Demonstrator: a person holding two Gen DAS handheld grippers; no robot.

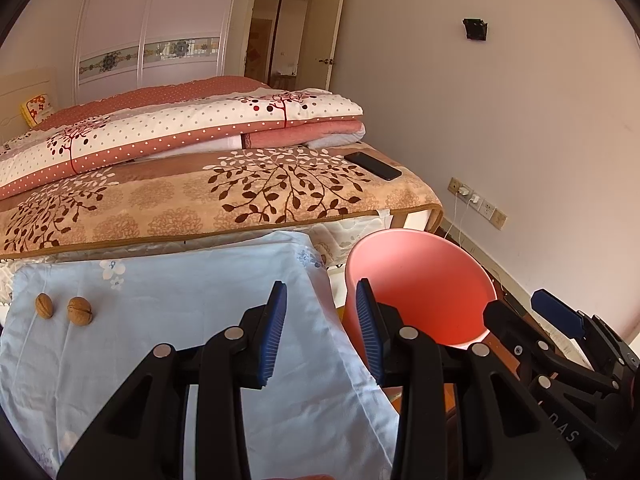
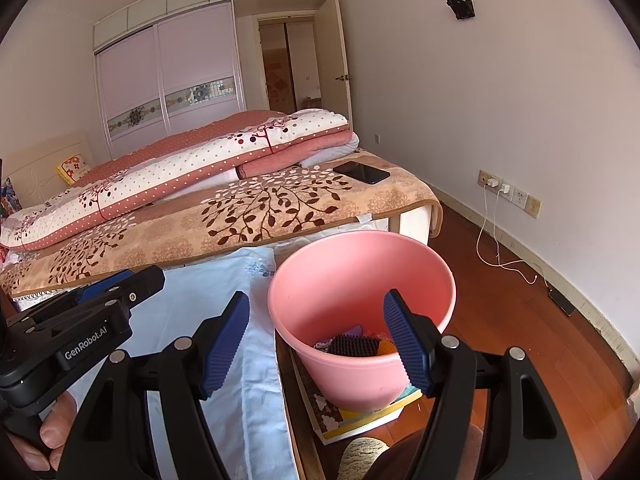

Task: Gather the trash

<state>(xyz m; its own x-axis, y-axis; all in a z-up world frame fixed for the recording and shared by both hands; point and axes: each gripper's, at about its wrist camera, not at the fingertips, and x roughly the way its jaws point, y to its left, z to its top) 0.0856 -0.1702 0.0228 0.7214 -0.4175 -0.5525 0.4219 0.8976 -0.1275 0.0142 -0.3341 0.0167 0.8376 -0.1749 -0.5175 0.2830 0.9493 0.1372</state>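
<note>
Some trash already lies in the pink bin (image 2: 362,280) under the wide, empty right hand-held gripper (image 2: 316,338), while two walnuts (image 1: 66,308) wait on the light blue cloth (image 1: 180,320) far left of the half-open, empty left hand-held gripper (image 1: 322,332).

1. Two walnuts (image 1: 66,309) lie side by side on the cloth (image 1: 192,320), at its left, just apart.
2. The bucket (image 2: 360,280) stands right of the cloth, on a book (image 2: 360,420).
3. Small items (image 2: 354,345) lie in the bucket.
4. Behind both runs the bed (image 1: 160,216), a phone (image 1: 373,165) near its right corner and folded quilts (image 1: 180,132) behind that.
</note>
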